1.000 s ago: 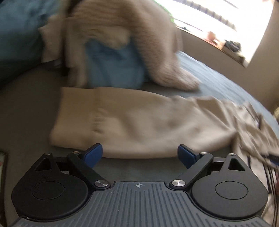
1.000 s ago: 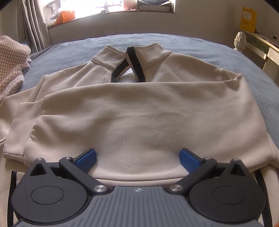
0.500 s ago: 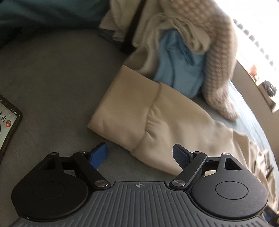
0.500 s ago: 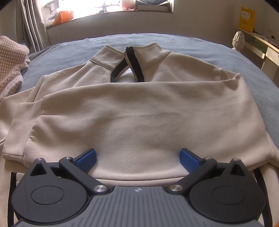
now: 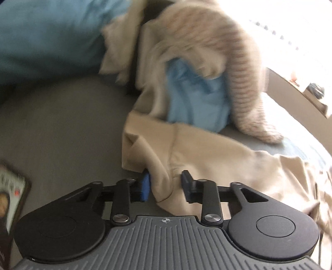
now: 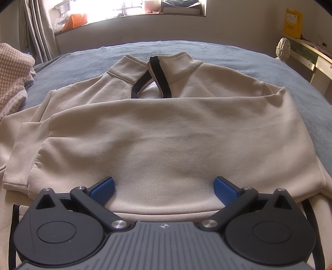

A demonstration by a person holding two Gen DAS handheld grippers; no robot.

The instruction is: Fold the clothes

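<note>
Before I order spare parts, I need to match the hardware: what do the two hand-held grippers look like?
Both look alike. The left gripper and right gripper each have a grey ribbed body with a small crosshair mark, two round black discs, and black linkage arms with silver pivot screws. Their fingers carry blue textured pads. A thin black cable loops beside the right one. No hands or sleeves show.

Sweatshirt lies on bed, clothes pile left.

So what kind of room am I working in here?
Most likely a bedroom: the beige zip-neck sweatshirt lies on a wide grey-blue bed cover, with grey curtains beside a cluttered sunny window sill.
</note>
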